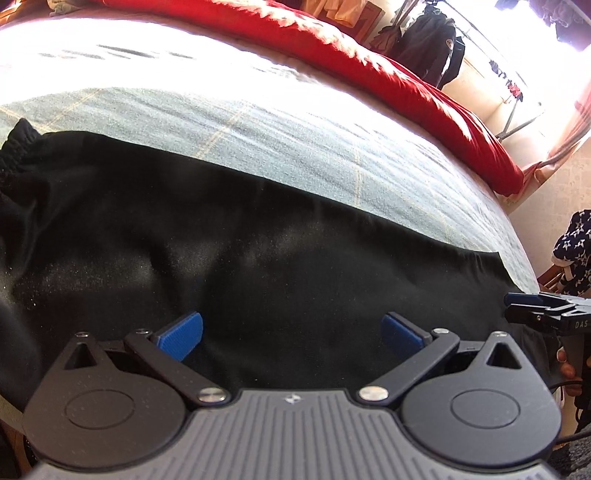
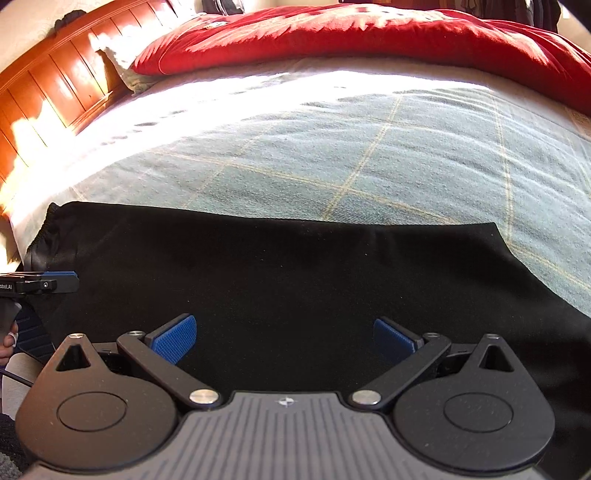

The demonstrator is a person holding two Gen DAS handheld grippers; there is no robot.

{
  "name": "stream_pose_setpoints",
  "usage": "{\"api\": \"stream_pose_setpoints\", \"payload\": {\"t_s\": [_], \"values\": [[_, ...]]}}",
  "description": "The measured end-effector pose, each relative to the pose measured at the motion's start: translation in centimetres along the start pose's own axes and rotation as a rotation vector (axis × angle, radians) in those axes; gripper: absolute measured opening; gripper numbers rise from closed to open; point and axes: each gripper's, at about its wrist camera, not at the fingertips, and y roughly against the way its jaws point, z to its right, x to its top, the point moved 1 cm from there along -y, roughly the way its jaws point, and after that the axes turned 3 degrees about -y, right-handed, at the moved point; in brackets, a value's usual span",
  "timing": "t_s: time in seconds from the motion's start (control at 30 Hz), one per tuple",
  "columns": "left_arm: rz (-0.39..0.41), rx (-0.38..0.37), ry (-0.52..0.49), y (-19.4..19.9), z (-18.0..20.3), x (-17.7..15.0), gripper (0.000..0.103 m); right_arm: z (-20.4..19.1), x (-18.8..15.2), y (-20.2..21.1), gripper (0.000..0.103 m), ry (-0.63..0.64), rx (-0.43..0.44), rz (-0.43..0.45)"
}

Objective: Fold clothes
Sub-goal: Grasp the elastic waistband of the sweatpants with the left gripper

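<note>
Hovering low over the black garment [image 1: 258,240], the left gripper [image 1: 291,334] gapes wide; nothing held. The right gripper [image 2: 284,338] hangs likewise at lower centre, fingers spread, empty.

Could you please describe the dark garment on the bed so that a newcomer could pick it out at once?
Start at the wide bed with the pale green checked blanket and the red duvet along its far side. On the near part, spread flat, lies the black fabric garment. It is the only black cloth on the blanket, with a gathered elastic edge at its left end.
</note>
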Motion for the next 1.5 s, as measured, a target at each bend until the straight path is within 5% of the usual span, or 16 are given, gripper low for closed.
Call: {"api": "stream_pose_setpoints", "payload": {"t_s": [0.23,0.43,0.8,1.5], "values": [[0.111,-0.016,0.085,3.6,-1.9,0.1,0.102,-3.2,1.7,-0.7,0.103,0.048,0.209,0.032],[0.233,-0.048,0.271,6.8,-5.9,-1.6,0.102,-6.1,3.0,-2.9,0.103,0.131,0.284,-0.017],[0.451,0.021,0.464,10.7,-11.6,-4.0,0.102,-10.5,5.2,-7.4,0.103,0.16,0.427,-0.124],[0.409,-0.19,0.639,7.6,-18.6,-6.1,0.102,-18.8,7.0,-12.3,0.103,0.271,0.449,-0.235]]}}
